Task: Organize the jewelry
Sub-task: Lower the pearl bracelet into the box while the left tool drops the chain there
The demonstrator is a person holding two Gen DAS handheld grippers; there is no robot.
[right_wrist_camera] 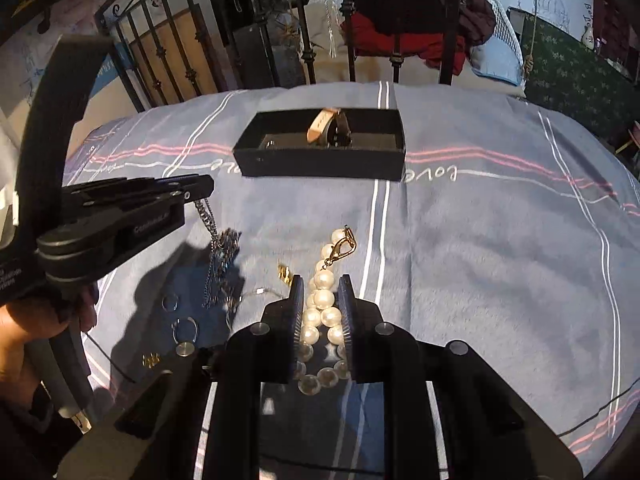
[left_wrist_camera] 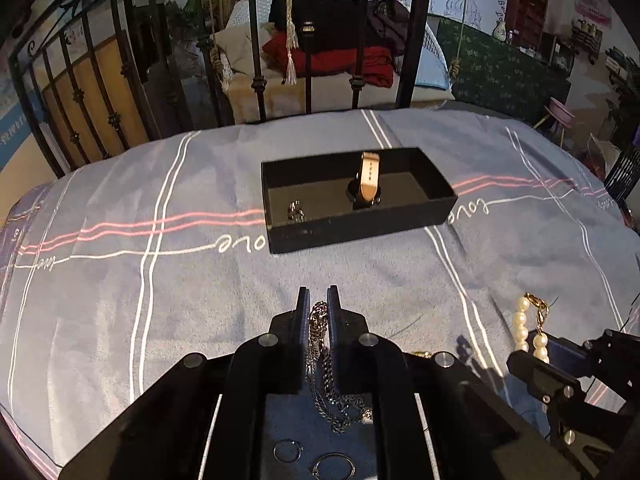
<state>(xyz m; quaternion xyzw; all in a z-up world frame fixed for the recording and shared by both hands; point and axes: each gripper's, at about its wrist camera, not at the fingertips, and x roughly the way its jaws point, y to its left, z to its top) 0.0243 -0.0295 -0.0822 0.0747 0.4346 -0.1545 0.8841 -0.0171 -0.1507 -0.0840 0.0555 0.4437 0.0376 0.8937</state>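
2 grips set: left hand-held gripper [left_wrist_camera: 318,308] clenched on silver chain [left_wrist_camera: 318,334], right hand-held gripper [right_wrist_camera: 323,292] pinching pearl strand [right_wrist_camera: 325,300] w/ jaws not fully closed; lift chain fully off bed [left_wrist_camera: 400,280] before carrying to black box [left_wrist_camera: 360,220], lower slack in 1st.

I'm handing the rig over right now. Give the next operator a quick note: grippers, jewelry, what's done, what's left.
Left hand-held gripper: shut on the silver chain, lifted, its tail hanging.
Right hand-held gripper: shut on the pearl bracelet.
Black box ahead on the bedspread already holds the watch and a ring.
Left: drop chain and pearls in the box, then collect the hoop earrings and small gold pieces near the grippers.
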